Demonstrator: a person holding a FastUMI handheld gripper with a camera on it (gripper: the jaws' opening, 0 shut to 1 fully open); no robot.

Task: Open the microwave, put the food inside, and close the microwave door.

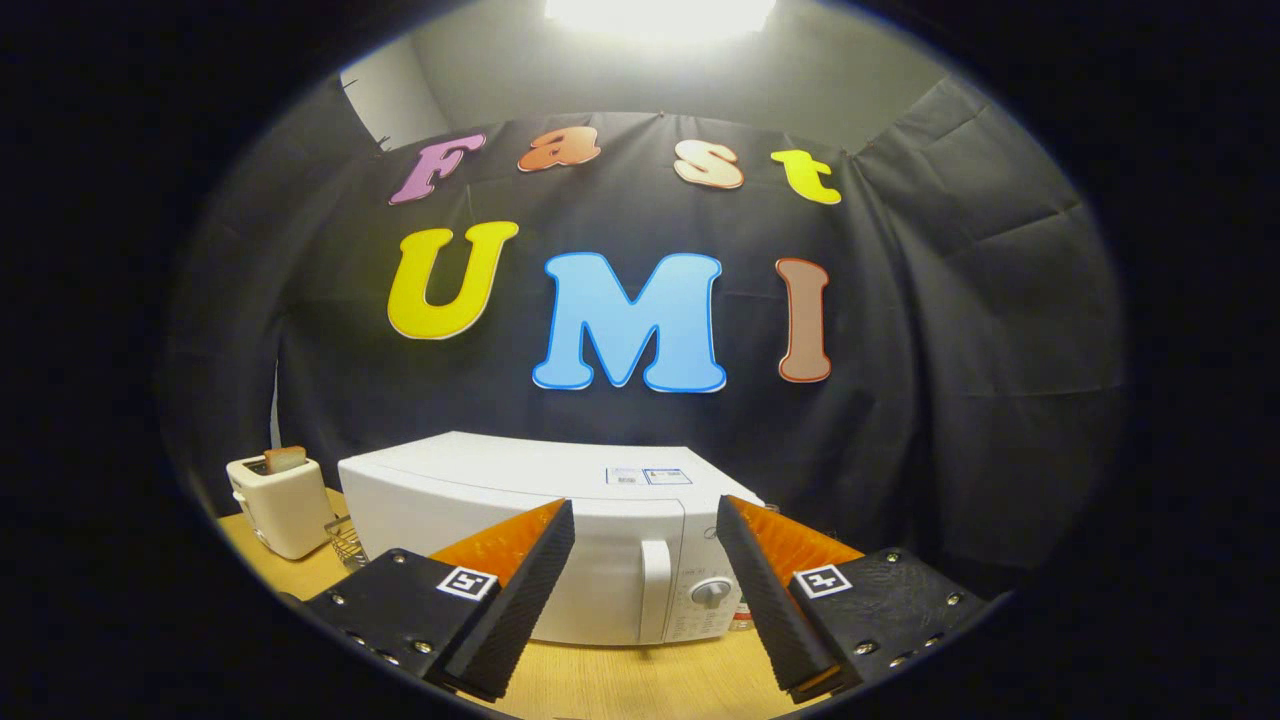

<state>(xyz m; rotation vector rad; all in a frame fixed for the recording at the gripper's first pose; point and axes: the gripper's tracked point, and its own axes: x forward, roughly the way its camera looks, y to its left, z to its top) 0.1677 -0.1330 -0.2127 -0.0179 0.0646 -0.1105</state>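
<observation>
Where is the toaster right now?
The toaster stands on the wooden table, left of the closed microwave, beyond the open tool; a bread slice sticks out on top.

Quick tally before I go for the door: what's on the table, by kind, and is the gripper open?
Microwave: 1, door shut
Toaster: 1, with a slice sticking up
Wire rack: 1, between toaster and microwave
Total: 3 on the table, plus the slice.
Gripper: open, holding nothing; the door handle lies ahead, between the fingers.
</observation>
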